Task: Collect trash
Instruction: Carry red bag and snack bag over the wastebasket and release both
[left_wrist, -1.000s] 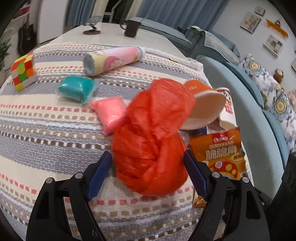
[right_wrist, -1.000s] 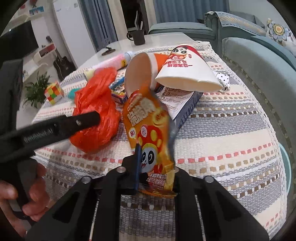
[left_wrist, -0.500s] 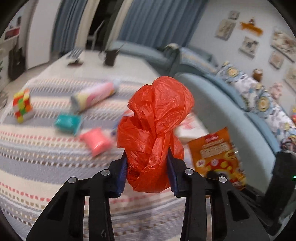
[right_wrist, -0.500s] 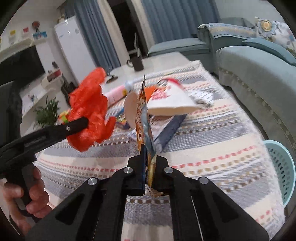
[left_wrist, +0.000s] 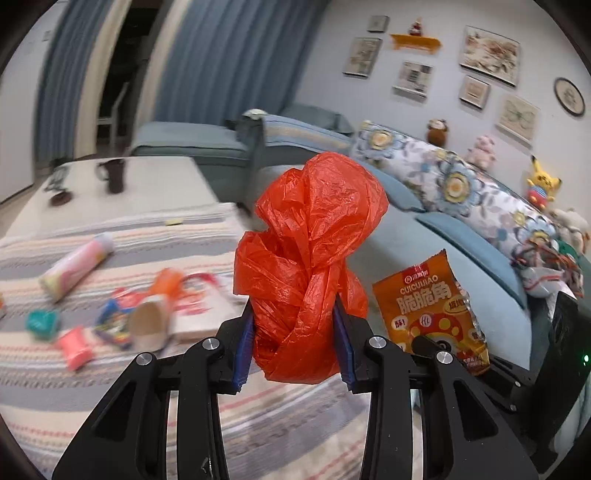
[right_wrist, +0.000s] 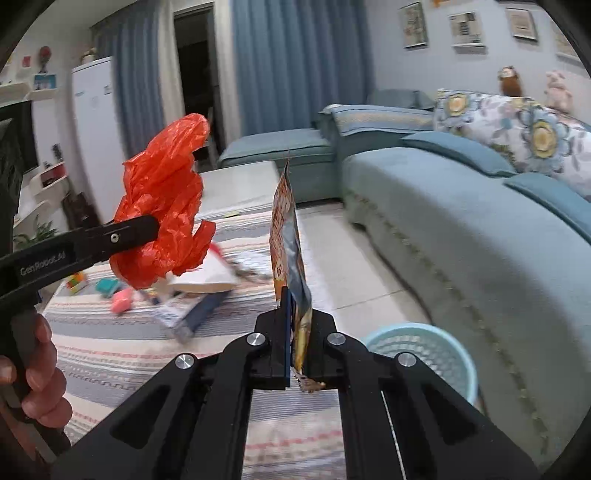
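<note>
I see my left gripper (left_wrist: 293, 345) clamped on the red plastic bag (left_wrist: 308, 258), raised above the table; my right gripper (right_wrist: 298, 345) pinches the orange snack packet (right_wrist: 286, 236) upright.

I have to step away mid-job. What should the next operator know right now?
Left claw: shut on the red plastic bag, held up off the table.
Right claw: shut on the orange snack packet, also lifted.
Light blue bin: on the floor by the sofa, just right of the right claw.
Done: both pieces picked up.
Left: drop both in the bin; paper cups remain on the table.
</note>
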